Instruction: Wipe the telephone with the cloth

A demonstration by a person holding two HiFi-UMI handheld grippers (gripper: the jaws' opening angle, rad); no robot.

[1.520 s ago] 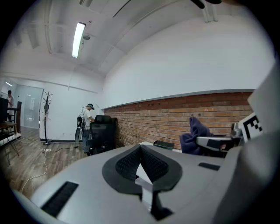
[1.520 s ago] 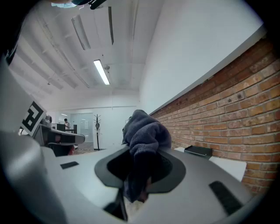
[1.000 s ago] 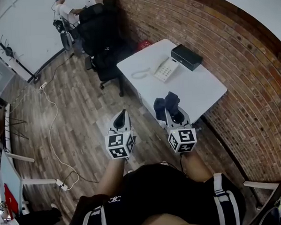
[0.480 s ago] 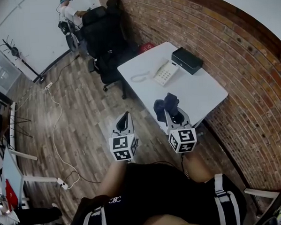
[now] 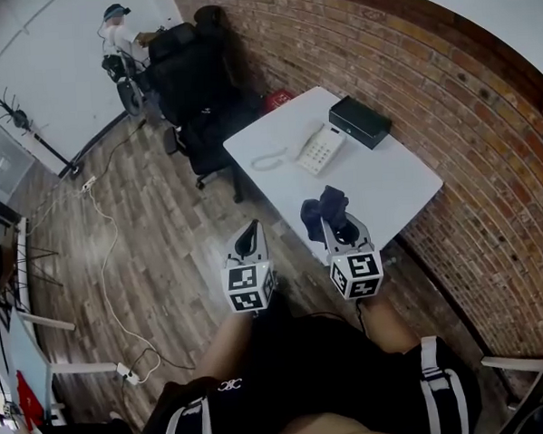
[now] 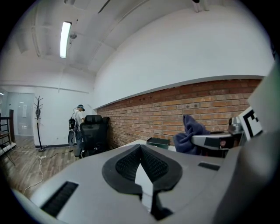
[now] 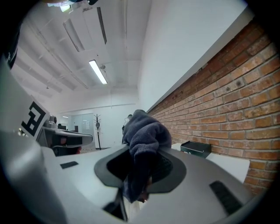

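Right gripper (image 5: 337, 221): jaws clamped on dark blue terry cloth (image 5: 318, 207), at the near edge of the white rectangular table (image 5: 383, 183). Left gripper (image 5: 248, 241): jaws together, empty, off that table's edge. White push-button telephone (image 5: 321, 148) lies at the table's far end.

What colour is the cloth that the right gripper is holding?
Dark navy blue. The cloth shows best in the right gripper view, bunched between the jaws.
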